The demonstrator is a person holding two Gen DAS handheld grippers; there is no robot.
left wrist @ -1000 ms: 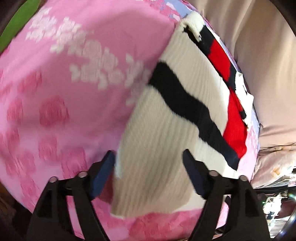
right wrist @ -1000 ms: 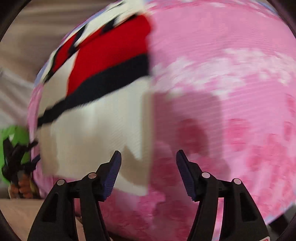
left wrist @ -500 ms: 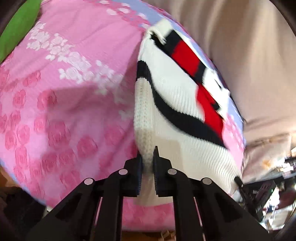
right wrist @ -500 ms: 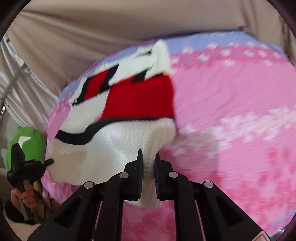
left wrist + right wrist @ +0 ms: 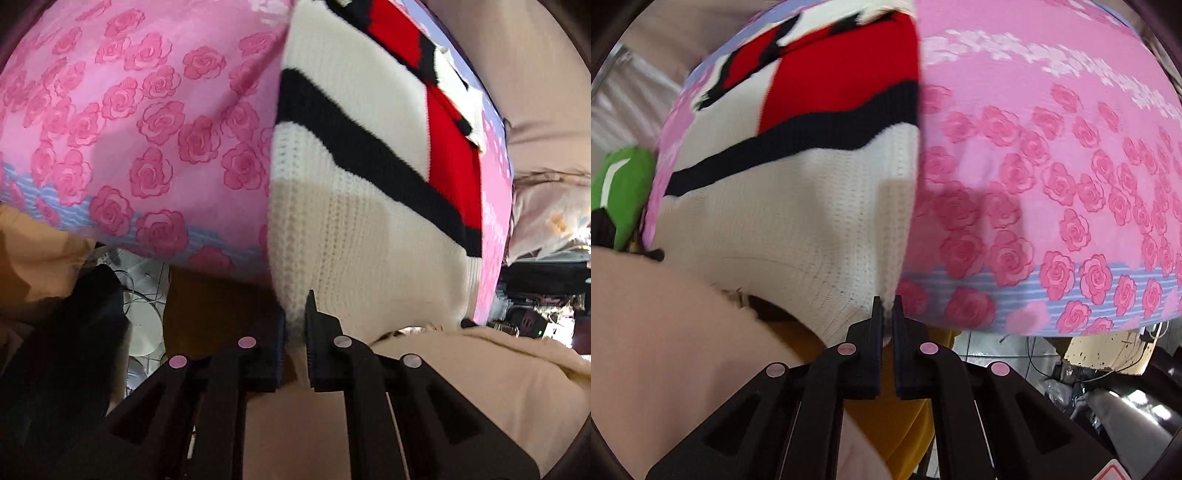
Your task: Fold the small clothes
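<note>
Pink rose-print bedspread carries a white knit sweater with black and red bands. Left gripper and right gripper each have jaws clamped on a bottom corner.

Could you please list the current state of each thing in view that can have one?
Sweater: spread on the cloth, near edge pinched at both corners and lifted.
Left gripper: shut on the sweater.
Right gripper: shut on the sweater.
Pink cloth: spread flat under the sweater.
</note>
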